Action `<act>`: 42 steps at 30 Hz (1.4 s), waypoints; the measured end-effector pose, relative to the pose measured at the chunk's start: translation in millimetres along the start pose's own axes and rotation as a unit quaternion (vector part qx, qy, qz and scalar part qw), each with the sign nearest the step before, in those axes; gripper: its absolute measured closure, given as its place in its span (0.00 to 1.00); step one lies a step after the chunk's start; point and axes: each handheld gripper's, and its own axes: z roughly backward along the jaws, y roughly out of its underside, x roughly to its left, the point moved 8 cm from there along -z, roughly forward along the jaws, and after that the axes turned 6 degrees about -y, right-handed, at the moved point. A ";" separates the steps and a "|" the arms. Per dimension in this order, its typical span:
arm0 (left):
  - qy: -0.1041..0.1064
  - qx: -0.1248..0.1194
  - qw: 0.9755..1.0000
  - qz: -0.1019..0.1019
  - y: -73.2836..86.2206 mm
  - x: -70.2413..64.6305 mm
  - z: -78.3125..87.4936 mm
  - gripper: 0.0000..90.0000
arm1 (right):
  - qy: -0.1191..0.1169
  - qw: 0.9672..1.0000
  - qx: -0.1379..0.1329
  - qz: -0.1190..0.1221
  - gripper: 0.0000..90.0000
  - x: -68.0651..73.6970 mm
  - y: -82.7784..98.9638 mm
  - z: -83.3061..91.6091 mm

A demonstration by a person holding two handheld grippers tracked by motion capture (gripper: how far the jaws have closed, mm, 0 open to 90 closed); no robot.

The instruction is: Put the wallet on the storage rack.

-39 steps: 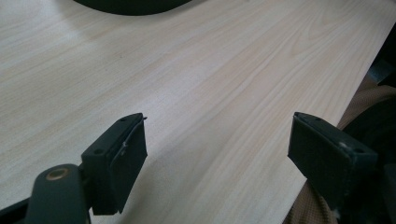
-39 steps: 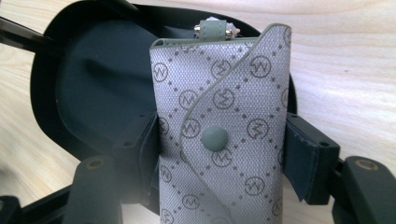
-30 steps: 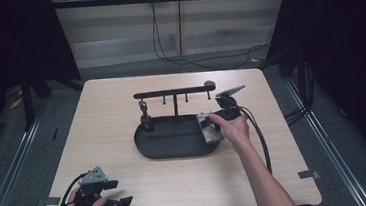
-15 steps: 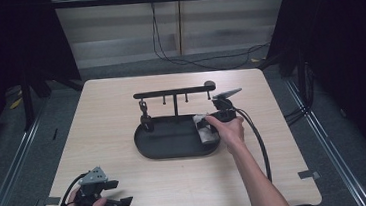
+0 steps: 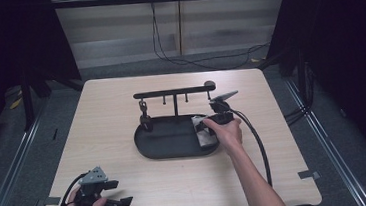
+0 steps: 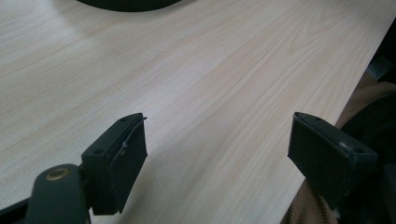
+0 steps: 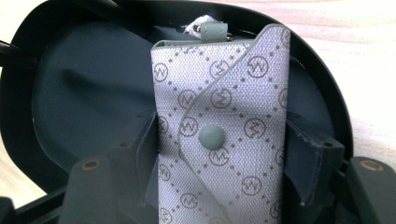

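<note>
Our pouch (image 7: 219,135) lies at the tray's (image 7: 70,93) 3 o'clock end, between the right tongs (image 7: 219,154), whose jaws have just been opening and barely touch it. Lifting now could drag it. Left tongs (image 6: 233,149) gape empty over the surface (image 6: 201,74).

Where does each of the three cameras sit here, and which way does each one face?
High view: above the person's side, looking forward and down on the light wooden table; both forearms, left gripper and right gripper show.
Left gripper view: rides the left gripper, facing bare tabletop between its wide-apart jaws.
Right gripper view: rides the right gripper, facing the grey patterned fabric key pouch between its jaws.
Shared: high and right gripper views both show the black oval tray.
</note>
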 end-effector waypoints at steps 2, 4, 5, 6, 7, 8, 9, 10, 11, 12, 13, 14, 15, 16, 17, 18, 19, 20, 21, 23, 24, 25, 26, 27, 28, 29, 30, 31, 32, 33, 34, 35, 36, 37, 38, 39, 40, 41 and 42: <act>0.001 -0.001 1.000 0.001 -0.1 0.1 0.1 0.21 | 0.001 1.000 0.000 0.003 0.35 0.8 0.1 0.4; 0.002 -0.001 1.000 0.002 -0.1 0.0 0.3 0.21 | 0.000 1.000 0.001 0.002 0.36 0.9 0.5 1.1; 0.002 -0.001 1.000 0.002 -0.1 0.0 0.3 0.21 | -0.002 1.000 -0.005 0.004 0.37 1.1 -0.3 2.0; 0.002 -0.001 1.000 0.002 -0.1 0.0 0.3 0.21 | -0.002 1.000 -0.005 0.004 0.37 1.1 -0.3 2.0; 0.003 -0.002 1.000 0.003 -0.2 0.0 -0.1 0.21 | -0.002 1.000 -0.010 0.009 0.37 1.5 -1.3 4.9; 0.005 0.000 1.000 0.001 -0.1 0.3 0.0 0.21 | -0.004 1.000 -0.012 0.010 0.37 2.7 -1.7 6.2; 0.005 0.000 1.000 0.002 -0.2 0.3 0.0 0.21 | -0.003 1.000 -0.013 0.012 0.37 3.0 -1.9 7.2; 0.005 0.000 1.000 0.002 -0.2 0.3 0.0 0.21 | -0.002 1.000 -0.013 0.015 0.37 3.2 -1.9 8.2; 0.003 -0.002 1.000 0.003 -0.5 0.7 0.3 0.21 | 0.000 1.000 -0.014 0.016 0.37 3.1 -2.2 9.2; 0.002 -0.003 1.000 0.003 -0.5 1.2 0.7 0.21 | 0.001 1.000 -0.017 0.018 0.37 2.8 -2.6 10.4; 0.003 -0.004 1.000 0.005 -0.6 1.2 0.9 0.21 | 0.000 1.000 -0.019 0.022 0.37 2.5 -2.8 11.6; 0.003 -0.004 1.000 0.005 -0.6 1.2 0.9 0.21 | 0.000 1.000 -0.019 0.022 0.37 2.5 -2.8 11.6; 0.002 -0.004 1.000 0.006 -0.6 1.6 0.8 0.21 | 0.000 1.000 -0.021 0.023 0.36 2.5 -3.0 12.9; 0.001 -0.004 1.000 0.005 -0.7 2.3 0.7 0.21 | -0.001 0.999 -0.025 0.032 0.36 2.1 -2.9 15.7; 0.001 -0.004 1.000 0.005 -0.8 2.2 0.5 0.21 | -0.003 0.999 -0.030 0.033 0.35 3.1 -3.1 17.5; 0.001 -0.004 1.000 0.005 -0.8 2.2 0.5 0.21 | -0.003 0.999 -0.030 0.033 0.35 3.1 -3.1 17.5; 0.003 -0.006 1.000 0.005 -1.3 1.8 0.6 0.21 | 0.001 0.999 -0.033 0.041 0.34 3.3 -2.4 21.1; 0.002 -0.008 1.000 0.006 -1.3 1.7 0.7 0.21 | 0.000 0.998 -0.033 0.047 0.33 3.9 -1.8 23.1; 0.005 -0.013 1.000 0.011 -1.7 1.2 0.9 0.21 | -0.003 0.998 -0.034 0.050 0.33 5.4 -1.5 25.1; 0.004 -0.017 1.000 0.015 -2.2 1.6 1.2 0.21 | -0.004 0.998 -0.038 0.055 0.33 6.1 -1.3 27.4; 0.004 -0.019 1.000 0.017 -2.6 2.0 1.3 0.21 | -0.002 0.997 -0.041 0.061 0.33 6.2 -1.1 29.8; 0.002 -0.021 1.000 0.020 -2.9 2.4 1.1 0.21 | -0.006 0.997 -0.045 0.061 0.33 6.8 -0.4 32.3; 0.002 -0.020 1.000 0.021 -2.7 3.2 1.4 0.21 | -0.009 0.996 -0.055 0.068 0.32 5.6 1.3 35.8; 0.001 -0.021 1.000 0.023 -2.8 3.4 1.3 0.21 | -0.008 0.996 -0.054 0.067 0.31 4.2 3.4 37.1; 0.000 -0.023 0.999 0.025 -3.1 3.6 1.2 0.21 | -0.007 0.996 -0.054 0.069 0.30 2.3 5.3 38.5; 0.001 -0.024 0.999 0.026 -3.4 3.7 1.4 0.21 | -0.002 0.996 -0.059 0.074 0.29 0.0 6.5 40.1; 0.004 -0.026 0.999 0.028 -3.6 3.4 1.5 0.21 | 0.000 0.995 -0.064 0.077 0.29 -1.0 8.2 42.3; 0.003 -0.026 0.999 0.029 -3.6 4.0 1.7 0.22 | -0.001 0.994 -0.072 0.083 0.29 -1.3 9.7 45.0; 0.002 -0.026 0.999 0.031 -3.4 4.7 1.7 0.23 | -0.002 0.993 -0.077 0.087 0.29 -1.4 12.1 47.5; 0.002 -0.028 0.999 0.038 -3.6 5.0 1.3 0.23 | 0.001 0.992 -0.079 0.093 0.27 -2.9 14.4 49.2; 0.003 -0.028 0.999 0.044 -3.6 5.4 1.0 0.23 | 0.002 0.992 -0.078 0.095 0.26 -3.4 17.4 51.3; 0.002 -0.028 0.999 0.047 -3.5 6.0 1.0 0.23 | 0.001 0.992 -0.081 0.098 0.27 -4.0 19.7 53.6; 0.002 -0.028 0.999 0.047 -3.5 6.0 1.0 0.23 | 0.001 0.991 -0.087 0.099 0.27 -5.1 21.5 56.1; 0.000 -0.027 0.998 0.050 -3.3 6.7 1.2 0.23 | 0.005 0.991 -0.090 0.103 0.26 -7.0 23.7 58.0; -0.003 -0.025 0.998 0.049 -2.9 7.1 1.0 0.23 | 0.009 0.991 -0.090 0.102 0.25 -8.4 26.5 59.3; -0.005 -0.021 0.999 0.047 -2.3 7.3 0.6 0.23 | 0.012 0.990 -0.090 0.105 0.23 -9.6 29.1 60.2; -0.010 -0.017 0.999 0.045 -1.6 7.8 0.5 0.23 | 0.007 0.990 -0.091 0.107 0.24 -9.1 32.1 60.9; -0.010 -0.017 0.999 0.045 -1.6 7.8 0.5 0.23 | 0.003 0.990 -0.092 0.109 0.24 -8.6 35.0 61.7; -0.010 -0.017 0.999 0.044 -1.5 7.8 0.7 0.23 | 0.005 0.989 -0.094 0.111 0.24 -8.5 37.8 62.7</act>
